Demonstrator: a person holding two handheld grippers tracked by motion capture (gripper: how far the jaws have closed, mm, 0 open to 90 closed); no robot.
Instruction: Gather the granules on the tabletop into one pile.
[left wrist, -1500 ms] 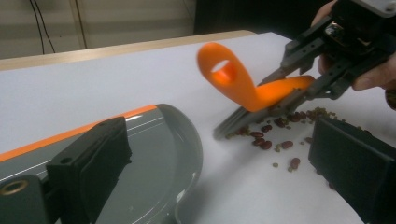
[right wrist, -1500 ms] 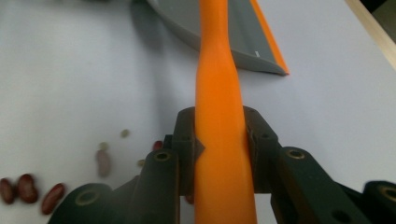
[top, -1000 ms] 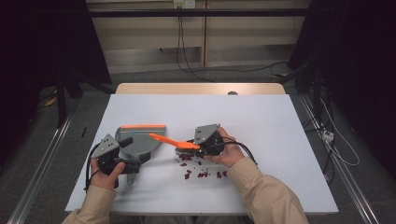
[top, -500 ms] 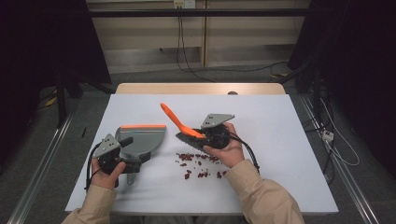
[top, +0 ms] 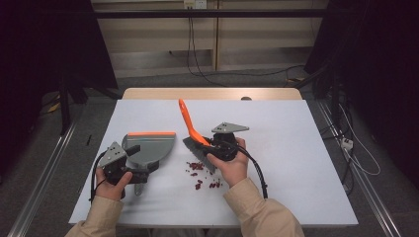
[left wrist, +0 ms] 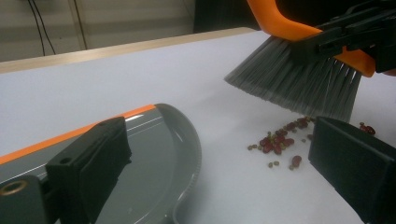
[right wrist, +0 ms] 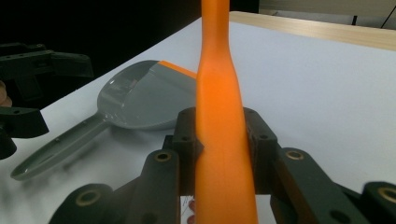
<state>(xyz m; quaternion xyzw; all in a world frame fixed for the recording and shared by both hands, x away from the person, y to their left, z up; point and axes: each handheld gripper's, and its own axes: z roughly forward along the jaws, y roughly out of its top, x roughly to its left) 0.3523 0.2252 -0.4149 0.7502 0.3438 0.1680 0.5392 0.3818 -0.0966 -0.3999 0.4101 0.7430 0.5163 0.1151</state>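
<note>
Brush [top: 190,129], dustpan [top: 150,146], two grippers

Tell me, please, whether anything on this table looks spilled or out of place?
Yes: small red beans lie scattered loose on the white table, between the grey dustpan and the brush, whose orange handle the right gripper clamps. None are in the dustpan.
</note>
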